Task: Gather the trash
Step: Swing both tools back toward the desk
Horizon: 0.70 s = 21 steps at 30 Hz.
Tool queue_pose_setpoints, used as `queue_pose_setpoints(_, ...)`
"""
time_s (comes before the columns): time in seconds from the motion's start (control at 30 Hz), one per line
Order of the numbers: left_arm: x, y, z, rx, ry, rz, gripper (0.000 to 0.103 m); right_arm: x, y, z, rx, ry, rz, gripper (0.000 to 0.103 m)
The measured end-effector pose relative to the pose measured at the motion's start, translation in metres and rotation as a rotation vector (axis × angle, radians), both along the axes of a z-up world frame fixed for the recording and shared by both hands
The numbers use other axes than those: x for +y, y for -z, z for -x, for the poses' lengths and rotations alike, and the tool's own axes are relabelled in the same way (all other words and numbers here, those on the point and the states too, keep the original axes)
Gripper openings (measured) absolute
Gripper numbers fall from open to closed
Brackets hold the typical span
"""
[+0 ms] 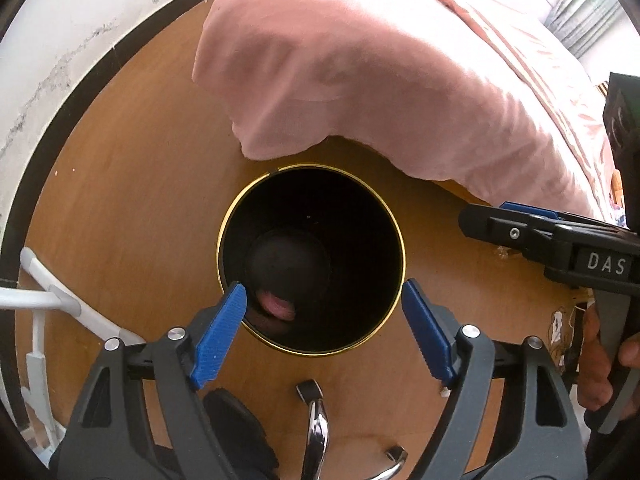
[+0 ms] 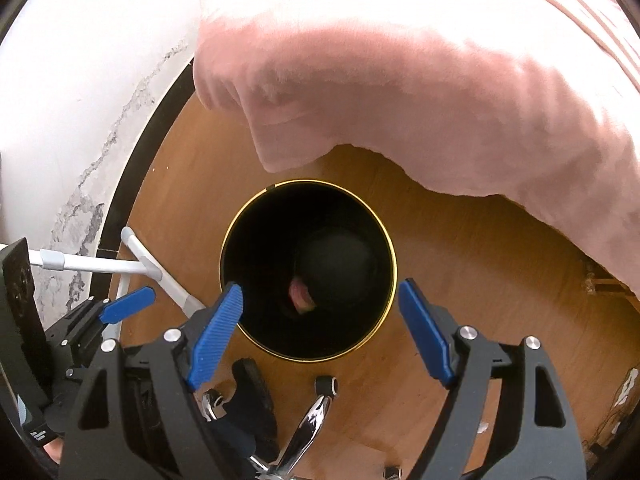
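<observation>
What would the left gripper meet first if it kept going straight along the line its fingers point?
Probably the open mouth of the black bin: the left gripper, jaws open and empty, points down into it. Past the rim, the pinkish scrap on the bottom looks nearest, though depth is unclear.

Both hand-held grippers are pointing steeply downward, side by side. The left hand-held gripper is sitting with its 2 blue pads spread wide apart and nothing is sitting between them. The right hand-held gripper is doing the same thing, with its blue pads splayed wide and nothing gripped. In the left wrist view the right one is reaching in from the right edge, with a hand wrapping its fingers around the grey trigger. In the right wrist view the left one is poking in at the lower left.
</observation>
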State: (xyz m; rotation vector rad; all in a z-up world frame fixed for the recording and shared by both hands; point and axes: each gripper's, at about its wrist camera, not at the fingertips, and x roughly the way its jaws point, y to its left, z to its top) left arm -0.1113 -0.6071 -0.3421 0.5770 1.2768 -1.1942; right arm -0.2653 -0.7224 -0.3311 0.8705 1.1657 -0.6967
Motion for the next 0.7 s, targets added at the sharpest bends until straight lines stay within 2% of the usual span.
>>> queue_pose_setpoints(0.2,0.013,-0.050,0.009,-0.055,0.015,0.049,0.086,0.006,-0.048,0.004,-0.018,-0.017,0.075,0.078)
queue_pose_setpoints(0.4,0.053,-0.142,0.009,-0.111,0.019,0.144,0.087,0.029,-0.141,-0.011,-0.082,-0.100,0.228,0.078)
queue_pose_setpoints(0.43,0.070,-0.167,0.005,-0.144,0.007,0.167,0.087,0.037,-0.159,-0.018,-0.099,-0.122,0.257,0.078)
queue_pose_setpoints(0.57,0.139,-0.228,-0.014,-0.219,-0.061,0.222,0.089,0.083,-0.221,-0.058,-0.200,-0.238,0.327,0.079)
queue_pose_setpoints(0.63,0.190,-0.258,-0.031,-0.293,-0.139,0.231,0.090,0.111,-0.241,-0.085,-0.246,-0.307,0.335,0.080)
queue_pose_setpoints(0.7,0.230,-0.275,-0.047,-0.346,-0.217,0.229,0.090,0.146,-0.255,-0.116,-0.293,-0.396,0.331,0.080)
